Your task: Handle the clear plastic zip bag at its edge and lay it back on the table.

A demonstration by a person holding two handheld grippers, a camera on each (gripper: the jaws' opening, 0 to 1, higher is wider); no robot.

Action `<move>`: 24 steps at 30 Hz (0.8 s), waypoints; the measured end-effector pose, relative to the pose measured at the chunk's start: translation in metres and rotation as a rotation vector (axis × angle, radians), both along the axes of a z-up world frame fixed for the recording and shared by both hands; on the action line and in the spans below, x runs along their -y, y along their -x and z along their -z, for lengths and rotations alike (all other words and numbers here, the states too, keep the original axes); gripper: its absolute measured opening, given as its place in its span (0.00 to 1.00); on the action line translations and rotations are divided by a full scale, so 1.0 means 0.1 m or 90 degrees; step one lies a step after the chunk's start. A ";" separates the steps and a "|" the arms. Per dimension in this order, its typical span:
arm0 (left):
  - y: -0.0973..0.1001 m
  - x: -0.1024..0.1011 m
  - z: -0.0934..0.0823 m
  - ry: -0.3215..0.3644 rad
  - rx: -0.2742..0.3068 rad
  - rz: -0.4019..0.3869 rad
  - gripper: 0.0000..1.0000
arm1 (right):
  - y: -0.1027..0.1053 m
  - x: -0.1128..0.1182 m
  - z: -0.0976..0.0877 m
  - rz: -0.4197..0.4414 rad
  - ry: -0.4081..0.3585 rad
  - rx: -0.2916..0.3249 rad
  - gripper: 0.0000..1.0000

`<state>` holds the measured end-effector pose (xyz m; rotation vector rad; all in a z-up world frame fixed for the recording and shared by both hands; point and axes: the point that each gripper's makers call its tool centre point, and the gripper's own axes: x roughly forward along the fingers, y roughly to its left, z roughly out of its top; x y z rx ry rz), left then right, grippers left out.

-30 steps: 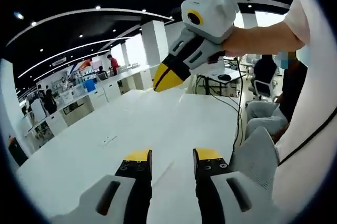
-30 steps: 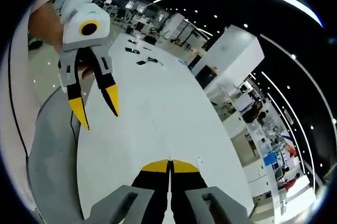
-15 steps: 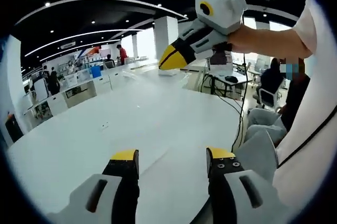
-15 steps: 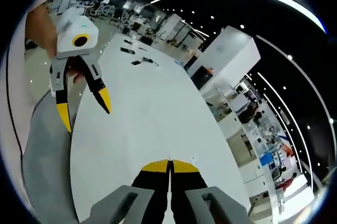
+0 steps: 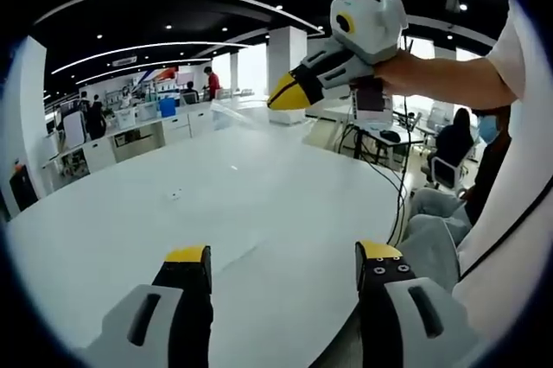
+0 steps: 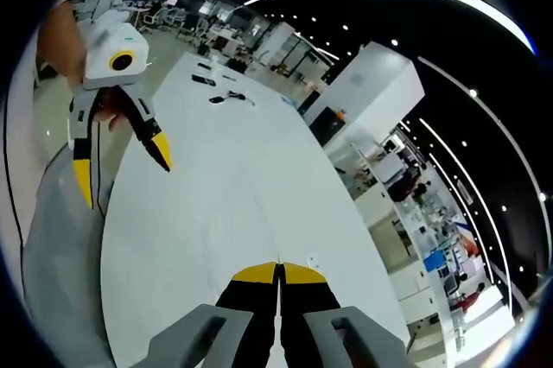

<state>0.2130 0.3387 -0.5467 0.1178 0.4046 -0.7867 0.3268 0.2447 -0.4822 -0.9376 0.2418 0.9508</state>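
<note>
- Left gripper: held low over the near end of the worktop and aimed along it. The jaws stand wide apart with nothing between them.
- In the right gripper view the left gripper hangs off the worktop's long edge. Its yellow tips point down and are spread.
- Right gripper: jaws pressed together, tips meeting on a thin seam, aimed down the length of the worktop.
- In the left gripper view the right gripper is raised well above the surface. A hand on an outstretched bare forearm grips it, and its closed tips slant down and away from the person.
- Bag: only a faint clear sheet can be made out, just off the right gripper's tips and above the worktop. Whether the jaws are clamped on its edge cannot be told.
- Edges: the near long edge runs beside the person's lap, and a dark cable hangs beside it.
- Open room: the white surface ahead of both grippers is broad and bare. A small item lies well off to one side. A few small dark things lie at the far end.
- Beyond the worktop are desks, pillars and distant people, well apart from both grippers.
</note>
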 end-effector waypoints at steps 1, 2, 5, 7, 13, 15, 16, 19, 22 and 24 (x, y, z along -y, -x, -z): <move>-0.01 0.00 0.01 0.000 -0.002 -0.001 0.69 | -0.02 -0.01 0.01 -0.001 0.001 0.001 0.00; -0.01 0.00 0.03 -0.001 -0.004 -0.003 0.70 | -0.06 -0.01 0.03 0.000 0.001 0.003 0.00; -0.02 0.00 0.05 0.001 -0.008 -0.007 0.72 | -0.13 -0.02 0.04 0.000 0.001 0.009 0.00; -0.03 -0.01 0.07 0.001 -0.011 -0.009 0.73 | -0.18 -0.03 0.05 0.002 -0.002 0.008 0.00; -0.07 -0.03 0.10 0.002 -0.015 -0.014 0.73 | -0.34 -0.09 0.11 0.004 -0.004 0.011 0.00; -0.09 -0.05 0.10 0.006 -0.016 -0.015 0.73 | -0.36 -0.11 0.11 0.000 0.004 0.022 0.00; -0.09 -0.05 0.10 0.011 -0.017 -0.016 0.73 | -0.38 -0.13 0.12 0.001 0.002 0.020 0.00; -0.10 -0.05 0.10 0.008 -0.013 -0.014 0.75 | -0.43 -0.15 0.13 0.003 0.000 0.018 0.00; -0.12 -0.07 0.13 0.005 -0.017 -0.017 0.75 | -0.50 -0.17 0.16 0.002 0.004 0.026 0.00; -0.12 -0.07 0.14 0.005 -0.020 -0.019 0.75 | -0.52 -0.18 0.17 0.000 0.009 0.032 0.00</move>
